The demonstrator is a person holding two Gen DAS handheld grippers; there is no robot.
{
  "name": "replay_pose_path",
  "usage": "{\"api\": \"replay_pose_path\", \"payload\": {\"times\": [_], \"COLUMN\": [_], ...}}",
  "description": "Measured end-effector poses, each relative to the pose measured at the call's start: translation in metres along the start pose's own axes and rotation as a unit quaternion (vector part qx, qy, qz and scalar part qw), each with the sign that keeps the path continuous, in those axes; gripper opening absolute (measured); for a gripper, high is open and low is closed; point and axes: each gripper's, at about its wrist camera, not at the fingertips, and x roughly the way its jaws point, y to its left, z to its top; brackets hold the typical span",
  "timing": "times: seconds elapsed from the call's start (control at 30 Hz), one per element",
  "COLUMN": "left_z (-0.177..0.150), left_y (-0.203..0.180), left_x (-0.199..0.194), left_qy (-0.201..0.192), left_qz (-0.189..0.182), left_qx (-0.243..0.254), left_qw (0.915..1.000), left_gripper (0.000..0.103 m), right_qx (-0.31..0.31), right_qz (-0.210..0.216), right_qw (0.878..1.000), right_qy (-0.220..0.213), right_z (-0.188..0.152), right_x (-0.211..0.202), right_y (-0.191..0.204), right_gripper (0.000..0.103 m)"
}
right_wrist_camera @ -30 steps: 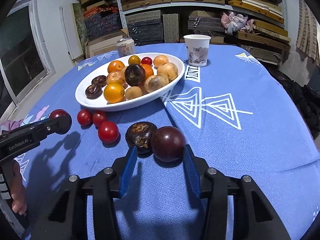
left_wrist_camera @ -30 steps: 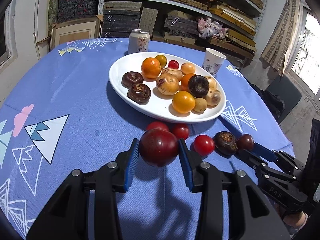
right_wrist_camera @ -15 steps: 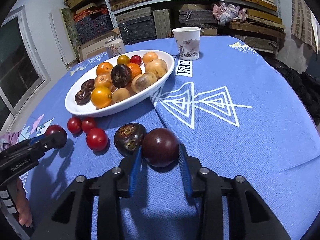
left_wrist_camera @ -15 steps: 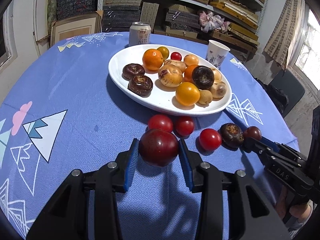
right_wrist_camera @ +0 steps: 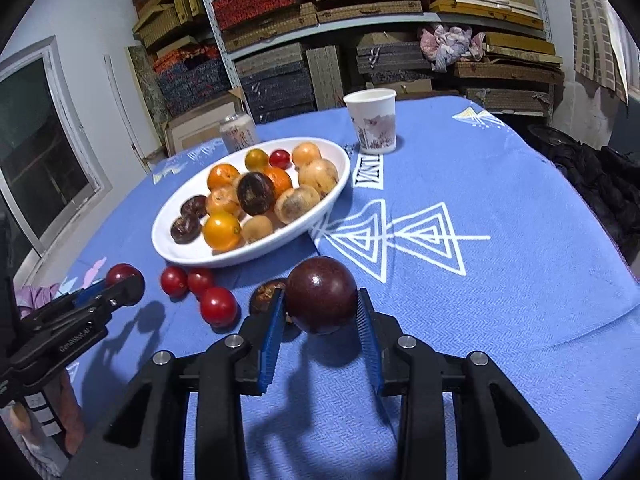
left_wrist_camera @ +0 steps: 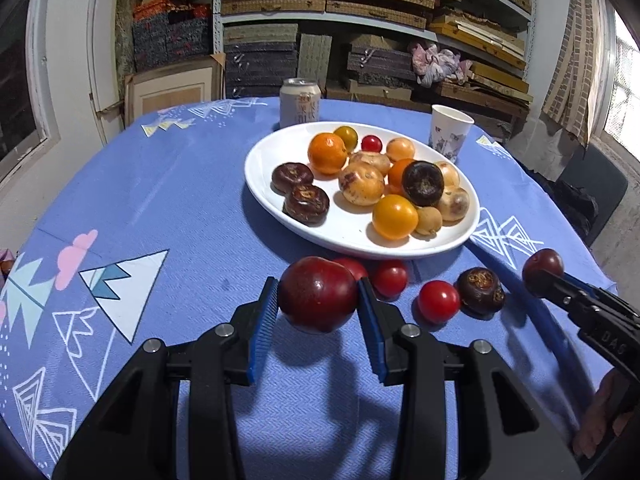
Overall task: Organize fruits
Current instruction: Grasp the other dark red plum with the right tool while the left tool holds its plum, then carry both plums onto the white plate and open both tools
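Left tool (left_wrist_camera: 318, 306) grips a red plum (left_wrist_camera: 318, 294); right tool (right_wrist_camera: 320, 312) clamps a purple plum (right_wrist_camera: 321, 295) (both lifted off counter (right_wrist_camera: 480, 280)).

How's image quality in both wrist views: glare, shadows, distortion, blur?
Left wrist view: sharp, strong fisheye bending of the shelves, window at right blown out, tongs' shadow on the tablecloth below the red plum. Right wrist view: also sharp, black vignette in the corners, a small highlight on the dark plum, soft shadows falling toward the camera.
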Motion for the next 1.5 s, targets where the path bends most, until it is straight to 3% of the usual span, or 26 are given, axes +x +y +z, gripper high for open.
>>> {"api": "replay_pose_path", "payload": {"times": [0.33, 0.6, 0.83, 1.1, 1.4, 1.47, 1.5], "left_z": [0.018, 0.088, 0.136, 0.146, 0.138, 0.137, 0.137], "left_y": [-0.001, 0.009, 0.017, 0.029, 0.026, 0.026, 0.025], "left_x": [-0.004, 0.01, 0.061, 0.125, 0.156, 0.156, 0.155], "left_qy": [-0.027, -0.042, -0.024, 0.018, 0.034, 0.027, 0.024], "left_qz": [0.022, 0.024, 0.032, 0.043, 0.047, 0.055, 0.057], "left_qx": [0.007, -0.013, -0.035, -0.049, -0.036, -0.033, -0.031], "left_qw": [0.9994, 0.9987, 0.9986, 0.9977, 0.9977, 0.9976, 0.9976], "left_gripper": [0.039, 0.039, 0.039, 0.039, 0.039, 0.042, 0.05], "right_qx": [-0.001, 0.0, 0.002, -0.004, -0.019, -0.025, -0.028], "right_qz": [0.033, 0.04, 0.048, 0.02, 0.012, 0.009, 0.007], "right_qw": [0.999, 0.998, 0.999, 0.998, 0.998, 0.998, 0.997], "right_qy": [-0.024, -0.041, -0.016, 0.051, 0.061, 0.064, 0.066], "right_z": [0.03, 0.092, 0.129, 0.141, 0.147, 0.146, 0.145], "right_x": [-0.011, 0.004, 0.056, 0.137, 0.163, 0.167, 0.169], "right_y": [0.018, 0.034, 0.043, 0.048, 0.056, 0.059, 0.061], "right_gripper": [0.036, 0.036, 0.036, 0.036, 0.036, 0.037, 0.037]}}
